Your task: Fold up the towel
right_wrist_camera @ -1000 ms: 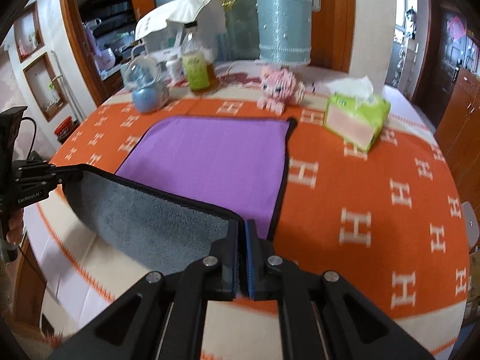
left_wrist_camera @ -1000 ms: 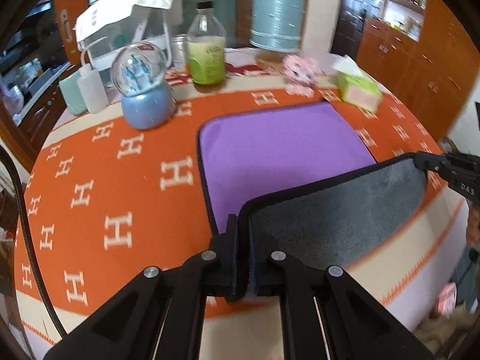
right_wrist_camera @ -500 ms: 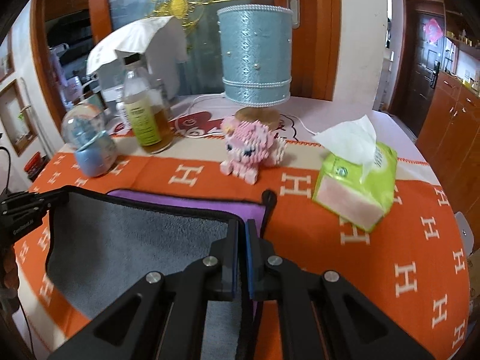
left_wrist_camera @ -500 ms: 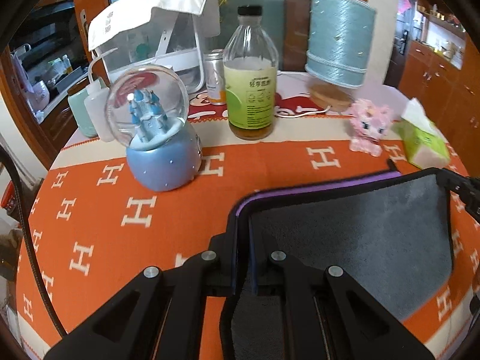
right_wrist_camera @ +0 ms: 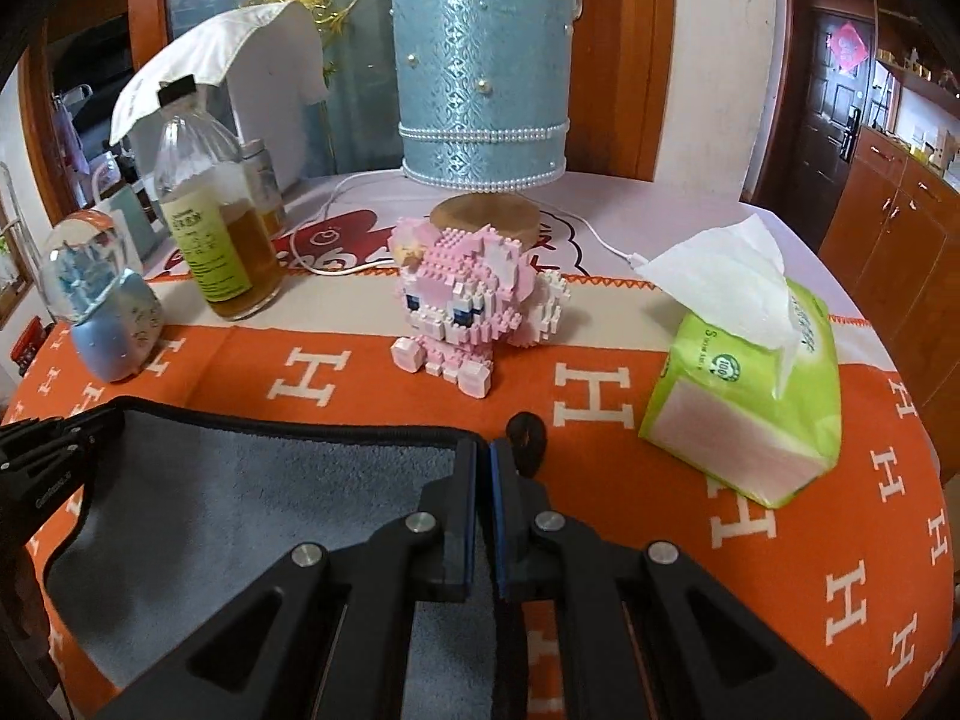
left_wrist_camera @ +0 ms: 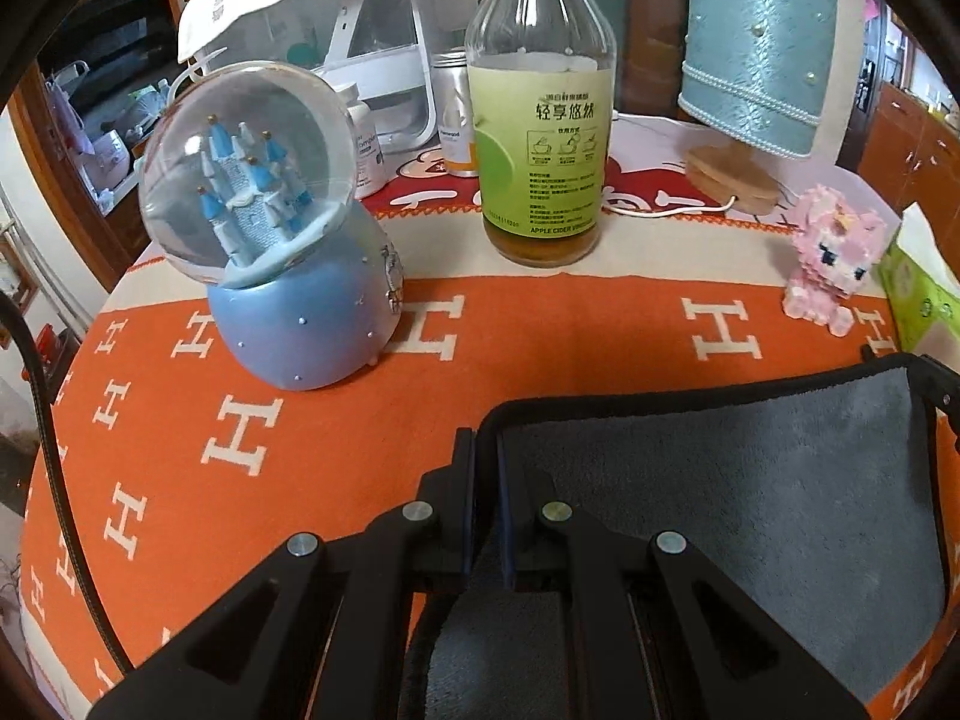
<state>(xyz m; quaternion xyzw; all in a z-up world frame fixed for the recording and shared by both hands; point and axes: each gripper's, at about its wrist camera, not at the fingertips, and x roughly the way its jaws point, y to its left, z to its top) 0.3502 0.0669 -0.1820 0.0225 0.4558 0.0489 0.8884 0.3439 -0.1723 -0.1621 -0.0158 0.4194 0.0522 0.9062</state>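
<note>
Grey-faced purple towel is now carried fully over toward 12 o'clock, purple hidden; left gripper and right gripper are clamped on its corners; the first fold is judged nearly complete

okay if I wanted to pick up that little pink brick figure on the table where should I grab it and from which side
Probably the pink brick figure at its body, below the wide head, coming from above with one finger on each flank. It stands upright, apart from the towel and tissue pack.

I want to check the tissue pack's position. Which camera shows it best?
The right wrist view: the whole green tissue pack shows, with a tissue sticking up. The left wrist view catches only a sliver at its right edge.
</note>
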